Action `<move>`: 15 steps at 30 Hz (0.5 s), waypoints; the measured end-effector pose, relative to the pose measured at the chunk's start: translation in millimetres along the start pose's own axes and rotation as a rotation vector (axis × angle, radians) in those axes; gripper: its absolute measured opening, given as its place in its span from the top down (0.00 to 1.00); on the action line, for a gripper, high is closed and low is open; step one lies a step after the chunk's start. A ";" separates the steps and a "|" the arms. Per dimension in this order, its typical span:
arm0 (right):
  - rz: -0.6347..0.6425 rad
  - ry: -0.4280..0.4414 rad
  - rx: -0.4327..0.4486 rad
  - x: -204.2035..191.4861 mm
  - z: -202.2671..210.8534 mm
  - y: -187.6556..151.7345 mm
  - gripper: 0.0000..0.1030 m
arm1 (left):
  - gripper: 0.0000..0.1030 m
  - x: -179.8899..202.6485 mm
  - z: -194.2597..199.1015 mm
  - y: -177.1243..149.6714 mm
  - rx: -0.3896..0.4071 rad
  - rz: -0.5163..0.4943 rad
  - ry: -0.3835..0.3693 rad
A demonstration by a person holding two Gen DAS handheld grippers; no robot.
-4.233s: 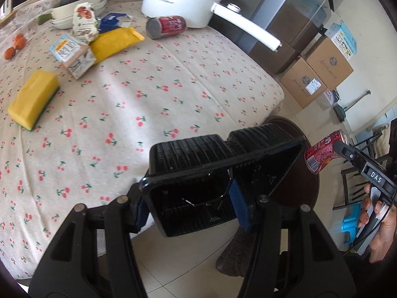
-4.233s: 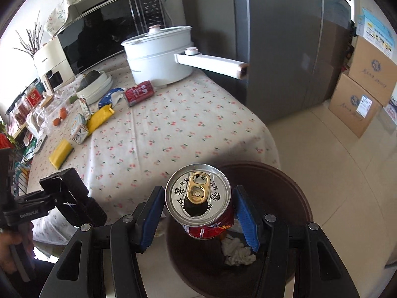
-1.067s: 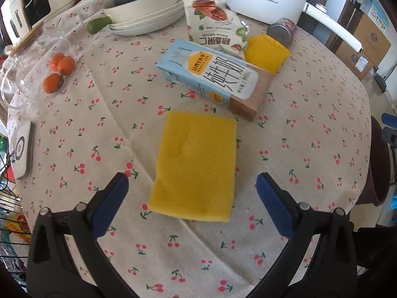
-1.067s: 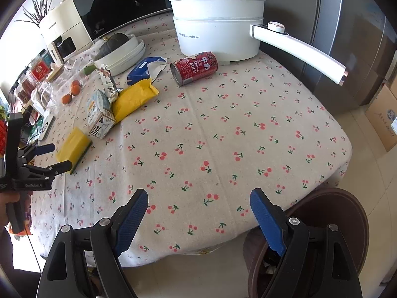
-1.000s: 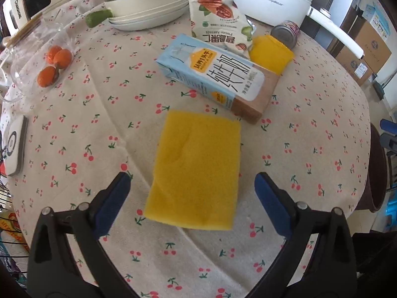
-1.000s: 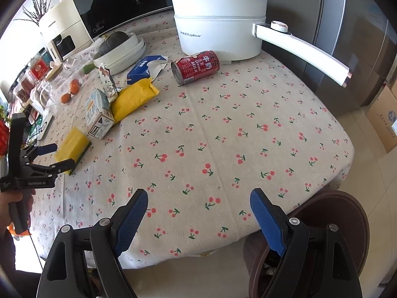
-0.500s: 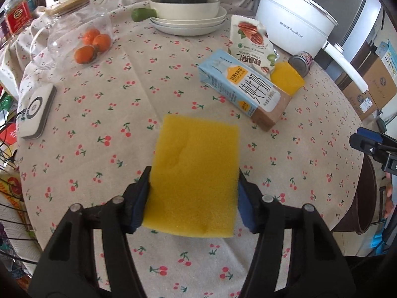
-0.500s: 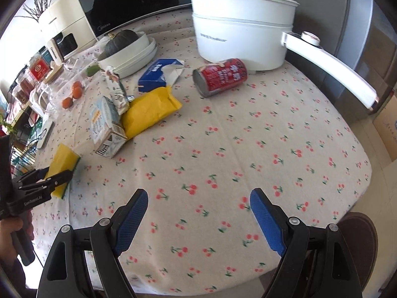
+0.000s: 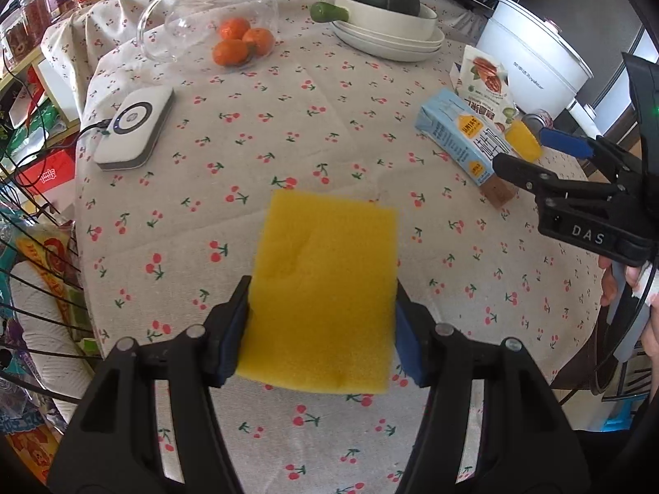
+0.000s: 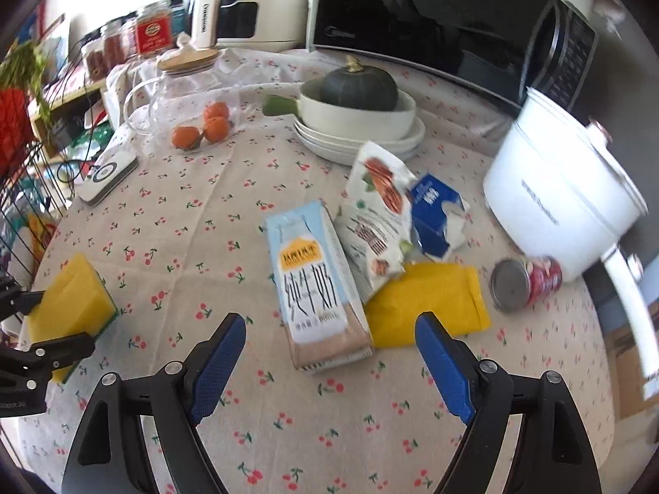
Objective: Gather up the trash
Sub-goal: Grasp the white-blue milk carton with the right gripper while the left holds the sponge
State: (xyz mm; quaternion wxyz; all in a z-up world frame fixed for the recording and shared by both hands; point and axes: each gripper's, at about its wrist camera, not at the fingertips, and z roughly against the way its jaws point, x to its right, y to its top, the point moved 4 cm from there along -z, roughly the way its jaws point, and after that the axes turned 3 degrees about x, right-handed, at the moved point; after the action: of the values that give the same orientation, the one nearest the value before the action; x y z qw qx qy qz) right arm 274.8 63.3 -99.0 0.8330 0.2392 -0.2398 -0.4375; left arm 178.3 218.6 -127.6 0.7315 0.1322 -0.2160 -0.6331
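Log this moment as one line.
left gripper: shut on yellow sponge | right gripper: open, above milk carton | red can: on table

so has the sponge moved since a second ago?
Yes. The sponge has left its spot beside the milk carton, drawn away toward the table edge, gripped by the left gripper.

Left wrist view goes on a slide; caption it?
Left gripper clamps a yellow rectangular sponge above the cherry-print tablecloth.

clear: bare cloth [image 10: 173,247] | blocked: milk carton [image 10: 317,284], snack bag [image 10: 377,210]
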 end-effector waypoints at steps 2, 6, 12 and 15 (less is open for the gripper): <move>0.044 -0.027 -0.030 -8.7 -10.8 4.3 0.17 | 0.39 -4.6 -0.1 -0.5 0.000 0.007 0.000; 0.039 -0.063 -0.100 -10.9 -38.0 1.8 0.21 | 0.39 -6.3 -0.1 -0.4 0.001 0.004 -0.003; -0.110 -0.019 -0.149 6.5 -53.8 -14.0 0.47 | 0.39 -1.0 0.9 -1.5 -0.003 -0.010 -0.006; -0.127 0.002 -0.136 12.8 -39.5 -19.9 0.49 | 0.39 6.1 4.5 -0.1 0.004 -0.019 -0.016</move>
State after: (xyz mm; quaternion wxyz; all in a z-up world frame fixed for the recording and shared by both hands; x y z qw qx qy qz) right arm 293.0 50.0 -139.1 0.8181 0.1975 -0.1931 -0.5044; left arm 176.7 213.0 -122.8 0.7235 0.1305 -0.2221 -0.6405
